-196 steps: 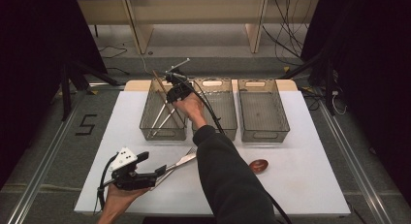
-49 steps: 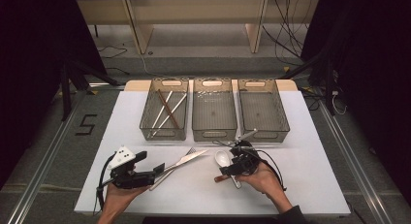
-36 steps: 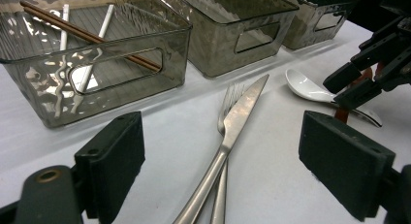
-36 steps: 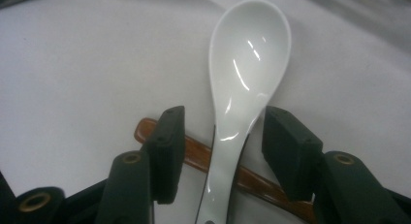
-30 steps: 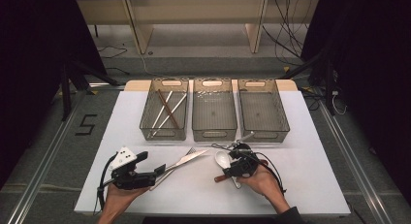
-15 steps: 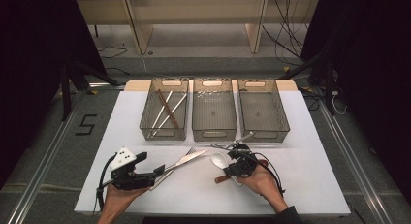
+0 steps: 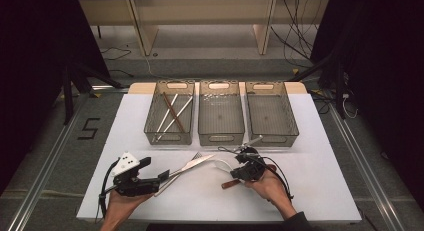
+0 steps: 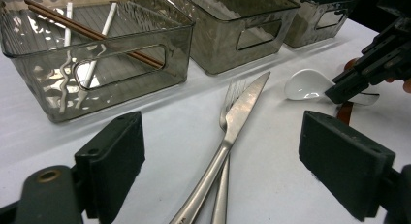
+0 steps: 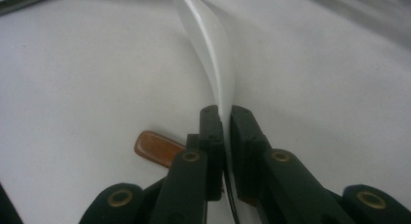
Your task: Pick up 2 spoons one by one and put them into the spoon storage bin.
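White spoon [image 9: 213, 54] sits low and right of centre in the high view [image 7: 220, 164], on the white table [image 7: 310, 191] just in front of the middle bin. The right gripper [image 9: 224, 118] has just been closing its jaws, and in its own view the two black pads now press on the spoon's thin handle, with the bowl reaching away toward the top of the frame. A brown wooden handle [image 9: 156, 149] lies on the table under that gripper, poking out at lower left of the jaws. The left gripper [image 7: 162, 175], at lower left of the high view, has its jaws spread wide with nothing clamped; a knife [image 8: 232, 132] and a fork [image 8: 228, 107] lie crossed on the table between them. Three clear bins stand in a row at the table's far edge; the left bin [image 7: 169, 137] holds chopsticks [image 7: 172, 112].
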`<state>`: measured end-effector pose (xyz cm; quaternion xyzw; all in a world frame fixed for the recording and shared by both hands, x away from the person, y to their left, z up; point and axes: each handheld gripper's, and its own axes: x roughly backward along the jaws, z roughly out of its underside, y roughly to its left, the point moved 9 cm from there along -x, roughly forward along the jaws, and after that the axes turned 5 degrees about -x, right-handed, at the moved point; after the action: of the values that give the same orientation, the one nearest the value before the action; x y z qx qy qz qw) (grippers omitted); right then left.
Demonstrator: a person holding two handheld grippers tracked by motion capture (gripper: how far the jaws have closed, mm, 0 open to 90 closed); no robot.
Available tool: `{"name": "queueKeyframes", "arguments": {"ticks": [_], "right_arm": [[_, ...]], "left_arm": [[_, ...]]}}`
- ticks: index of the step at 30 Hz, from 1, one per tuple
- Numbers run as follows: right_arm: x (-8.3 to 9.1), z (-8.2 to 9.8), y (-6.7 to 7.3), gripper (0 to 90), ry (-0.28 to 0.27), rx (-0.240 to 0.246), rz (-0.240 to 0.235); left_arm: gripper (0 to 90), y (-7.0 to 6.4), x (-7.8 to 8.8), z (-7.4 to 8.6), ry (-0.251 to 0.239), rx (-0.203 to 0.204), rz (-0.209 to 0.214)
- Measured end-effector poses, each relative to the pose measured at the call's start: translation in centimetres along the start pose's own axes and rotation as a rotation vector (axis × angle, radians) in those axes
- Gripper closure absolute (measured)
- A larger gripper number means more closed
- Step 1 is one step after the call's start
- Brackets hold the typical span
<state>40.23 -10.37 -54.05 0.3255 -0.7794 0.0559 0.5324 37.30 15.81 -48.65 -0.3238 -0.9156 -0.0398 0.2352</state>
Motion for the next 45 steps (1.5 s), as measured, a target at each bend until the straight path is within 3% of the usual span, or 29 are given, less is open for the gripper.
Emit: {"name": "queueKeyframes", "arguments": {"ticks": [11, 23, 34, 45], "right_arm": [[2.3, -1.9, 0.0, 85.3, -0.096, 0.011, -0.023], [4.9, -5.1, -0.3, 85.3, -0.206, 0.008, -0.027], [5.6, -7.9, -1.1, 85.3, -0.250, -0.006, -0.013], [6.5, -12.3, -1.3, 85.3, -0.289, -0.010, 0.016]], "left_arm": [[16.3, 0.2, 0.2, 0.1, -0.004, 0.015, -0.002], [16.2, 0.3, 0.4, 0.1, -0.009, 0.020, -0.010], [16.2, 0.3, 0.4, 0.1, -0.011, 0.019, -0.009], [16.2, 0.3, 0.4, 0.2, -0.008, 0.014, -0.009]]}}
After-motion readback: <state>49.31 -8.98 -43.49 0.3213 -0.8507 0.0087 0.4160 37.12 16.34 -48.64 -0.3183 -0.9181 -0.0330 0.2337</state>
